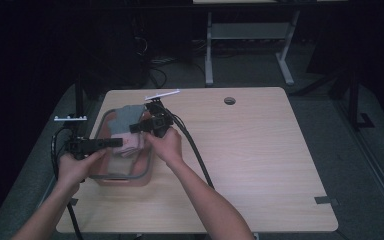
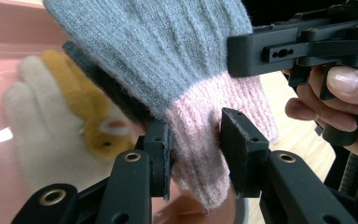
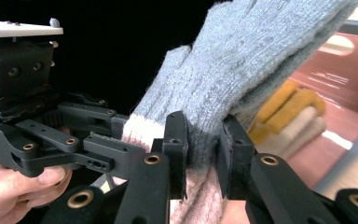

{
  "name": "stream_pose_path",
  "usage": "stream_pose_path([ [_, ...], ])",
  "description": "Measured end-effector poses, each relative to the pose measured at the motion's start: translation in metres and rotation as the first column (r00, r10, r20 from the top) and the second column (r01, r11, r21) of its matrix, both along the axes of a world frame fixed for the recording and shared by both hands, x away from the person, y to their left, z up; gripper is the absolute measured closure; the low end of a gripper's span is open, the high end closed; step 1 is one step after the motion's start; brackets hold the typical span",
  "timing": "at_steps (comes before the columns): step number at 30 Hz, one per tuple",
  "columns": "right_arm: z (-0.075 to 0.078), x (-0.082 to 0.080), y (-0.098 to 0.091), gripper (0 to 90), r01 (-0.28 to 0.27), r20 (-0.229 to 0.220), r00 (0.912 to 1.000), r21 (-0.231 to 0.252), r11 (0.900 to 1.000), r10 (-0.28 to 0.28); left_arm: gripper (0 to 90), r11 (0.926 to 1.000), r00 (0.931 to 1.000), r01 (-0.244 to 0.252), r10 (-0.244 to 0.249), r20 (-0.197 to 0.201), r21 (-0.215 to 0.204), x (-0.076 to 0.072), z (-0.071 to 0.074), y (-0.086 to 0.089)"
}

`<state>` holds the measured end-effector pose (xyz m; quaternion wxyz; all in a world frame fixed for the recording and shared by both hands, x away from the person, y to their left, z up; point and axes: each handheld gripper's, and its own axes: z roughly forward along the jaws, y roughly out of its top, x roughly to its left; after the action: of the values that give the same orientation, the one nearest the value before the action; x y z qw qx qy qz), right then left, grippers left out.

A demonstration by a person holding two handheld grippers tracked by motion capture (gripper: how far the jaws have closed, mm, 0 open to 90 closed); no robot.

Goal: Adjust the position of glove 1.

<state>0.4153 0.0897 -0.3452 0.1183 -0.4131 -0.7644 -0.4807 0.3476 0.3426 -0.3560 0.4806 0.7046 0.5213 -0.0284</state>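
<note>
Gloves are what both tools hold: a grey knitted glove (image 2: 158, 46) with a pink cuff (image 2: 205, 140) hangs over a pink basket (image 1: 130, 180) that sits toward 9 o'clock on the wooden table (image 1: 260, 150). In the high view the glove (image 1: 125, 120) lies above the basket's far half, stretched between the two tools.

In the left gripper view the left gripper (image 2: 193, 149) has its jaws closed on the pink cuff, one pad pressing each side of the knit. Below and toward 9 o'clock of the glove, a cream glove with a yellow animal patch (image 2: 70, 121) lies inside the basket. The left hand (image 1: 77, 167) comes in from 7 o'clock, forearm angled up toward the basket's near left corner, and holds its tool roughly level, pointing toward 3 o'clock.

In the right gripper view the right gripper (image 3: 203, 154) is clamped on the glove where the dark band meets the grey body, the fabric pinched tight between its pads. The right hand (image 1: 165, 145) reaches in from 5 o'clock, forearm crossing the table diagonally, wrist bent over the basket's right rim, with its cable (image 1: 195, 150) trailing back toward the person. The two tools sit just beside each other on the same glove.
</note>
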Motion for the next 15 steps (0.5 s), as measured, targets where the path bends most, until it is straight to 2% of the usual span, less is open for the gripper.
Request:
stream_pose_path([
  [9,-0.012,0.002,0.017,75.6,-0.003,-0.027,0.9996,0.005,1.0,0.004,63.9,0.9995,0.9992,-0.033,0.033,-0.024,-0.002,-0.003,-0.011,0.014],
  [15,-0.021,0.001,0.03,75.6,-0.005,-0.046,0.9989,0.008,1.0,0.006,63.9,0.9989,0.998,-0.044,0.045,-0.045,0.016,-0.005,-0.017,0.025],
])
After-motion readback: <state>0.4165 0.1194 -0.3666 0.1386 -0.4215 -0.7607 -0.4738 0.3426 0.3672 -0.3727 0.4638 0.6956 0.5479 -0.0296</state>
